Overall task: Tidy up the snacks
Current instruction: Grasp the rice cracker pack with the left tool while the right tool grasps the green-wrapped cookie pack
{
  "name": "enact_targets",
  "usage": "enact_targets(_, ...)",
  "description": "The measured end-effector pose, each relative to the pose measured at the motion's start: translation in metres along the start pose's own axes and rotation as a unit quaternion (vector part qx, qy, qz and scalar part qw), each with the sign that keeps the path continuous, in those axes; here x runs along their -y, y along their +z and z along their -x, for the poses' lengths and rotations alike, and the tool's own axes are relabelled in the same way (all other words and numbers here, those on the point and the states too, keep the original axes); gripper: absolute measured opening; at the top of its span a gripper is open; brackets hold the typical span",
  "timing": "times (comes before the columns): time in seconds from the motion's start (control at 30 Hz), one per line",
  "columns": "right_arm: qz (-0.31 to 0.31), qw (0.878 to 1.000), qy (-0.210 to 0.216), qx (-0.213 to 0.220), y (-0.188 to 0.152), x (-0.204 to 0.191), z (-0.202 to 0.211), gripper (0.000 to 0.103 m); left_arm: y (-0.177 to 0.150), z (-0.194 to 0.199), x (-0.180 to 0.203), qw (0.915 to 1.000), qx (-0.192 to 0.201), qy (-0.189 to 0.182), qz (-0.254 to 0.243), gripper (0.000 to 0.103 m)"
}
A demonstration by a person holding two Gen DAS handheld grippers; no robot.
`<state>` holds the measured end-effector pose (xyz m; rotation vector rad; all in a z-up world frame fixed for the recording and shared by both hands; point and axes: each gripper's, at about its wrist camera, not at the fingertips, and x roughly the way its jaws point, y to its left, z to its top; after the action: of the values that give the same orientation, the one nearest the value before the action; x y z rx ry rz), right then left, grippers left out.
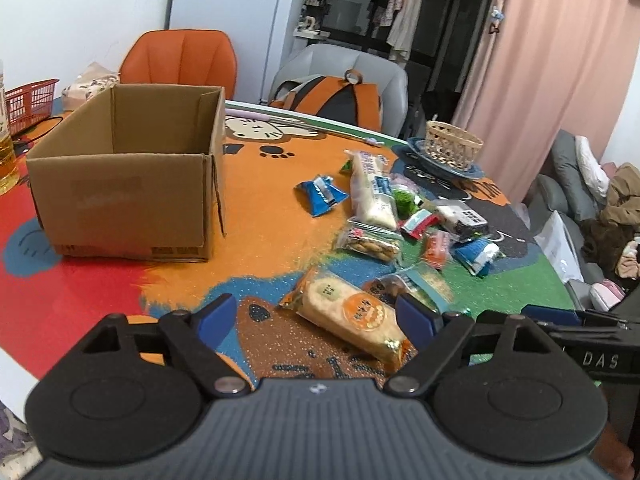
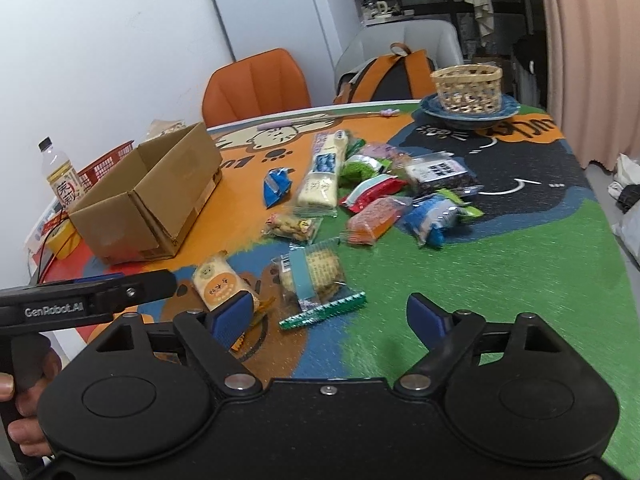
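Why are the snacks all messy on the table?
The snack packets lie scattered at odd angles on the table, none visibly inside the open cardboard box. Nothing looks spilled or torn.

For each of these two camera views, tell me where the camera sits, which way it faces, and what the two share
Left wrist view: sits on the left gripper, faces forward and down over the table; own blue fingers open around the rice cracker pack; the right gripper shows at the right edge.
Right wrist view: sits on the right gripper, faces down toward the biscuit pack; own fingers open, plus the left gripper and the hand holding it.
Shared: cardboard box, wicker basket, the snack pile.
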<state>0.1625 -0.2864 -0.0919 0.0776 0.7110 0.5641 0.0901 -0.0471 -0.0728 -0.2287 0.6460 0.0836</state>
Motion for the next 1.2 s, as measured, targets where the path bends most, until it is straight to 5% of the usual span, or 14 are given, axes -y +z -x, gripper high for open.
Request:
enact_targets(0.63, 0.017, 0.999, 0.024, -0.021, 0.008, -0.007, -0.051, 0.079, 0.005, -0.027, -0.006, 0.9986, -0.012, 0.044, 0.026, 0.082)
enact_targets(0.87, 0.036, 0.999, 0.009, -0.015, 0.006, -0.008, -0.058, 0.049, 0.003, -0.029, -0.004, 0.9982, -0.018, 0.05, 0.028, 0.082)
enact_targets(1.2, 0.032, 0.999, 0.007, -0.013, 0.0, -0.002, -0.048, 0.048, 0.01, -0.051, 0.02, 0.9969, -0.014, 0.078, 0.002, 0.085)
